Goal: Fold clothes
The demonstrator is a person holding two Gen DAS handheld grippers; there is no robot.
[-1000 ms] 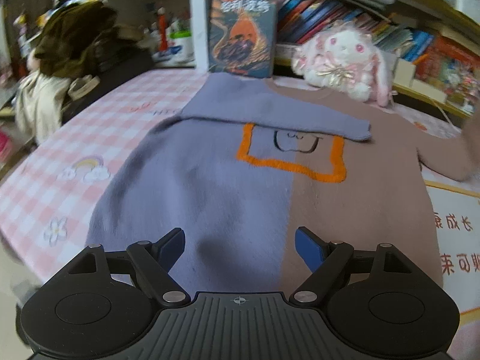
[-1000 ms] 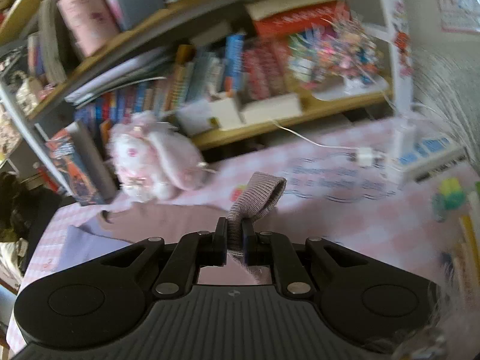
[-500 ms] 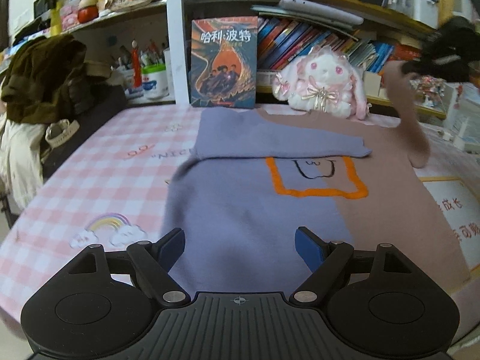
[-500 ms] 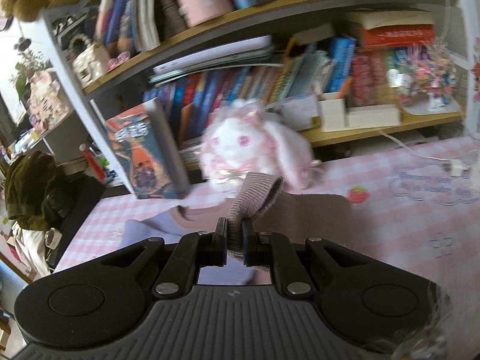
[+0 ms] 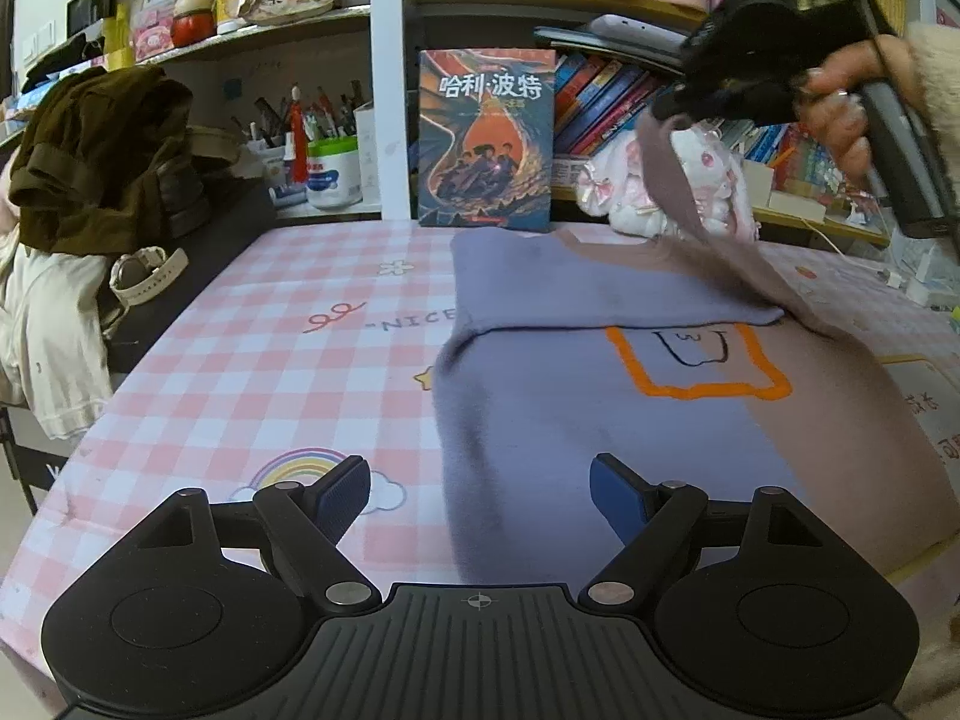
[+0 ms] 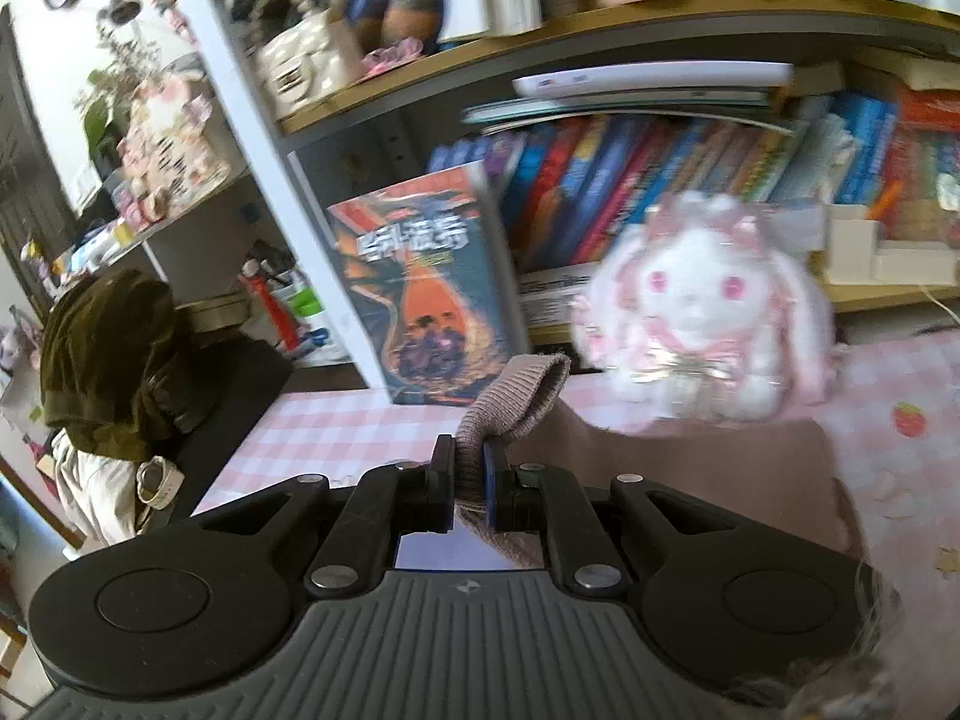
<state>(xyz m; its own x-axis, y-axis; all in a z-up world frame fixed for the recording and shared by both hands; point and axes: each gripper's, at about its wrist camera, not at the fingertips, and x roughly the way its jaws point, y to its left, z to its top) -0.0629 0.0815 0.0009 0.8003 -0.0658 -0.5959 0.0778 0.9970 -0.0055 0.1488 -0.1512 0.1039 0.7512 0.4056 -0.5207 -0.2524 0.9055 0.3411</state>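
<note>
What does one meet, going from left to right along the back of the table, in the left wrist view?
Dark green garment → white tub with a green lid → upright book → pink plush rabbit → right gripper holding the brown sleeve.

One sweater [image 5: 606, 408] is counted on the checked tablecloth [image 5: 288, 372] — two-coloured. Behind the sweater, one upright book [image 5: 485, 138] and one plush rabbit [image 6: 702, 324] are seen; two grippers — left [image 5: 479, 489], right [image 6: 467, 480] — are counted.

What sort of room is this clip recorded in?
Probably a home bedroom or study: crowded wooden bookshelves, a pink-and-white plush rabbit, and a two-tone purple and mauve sweater on a pink checked cover.
</note>
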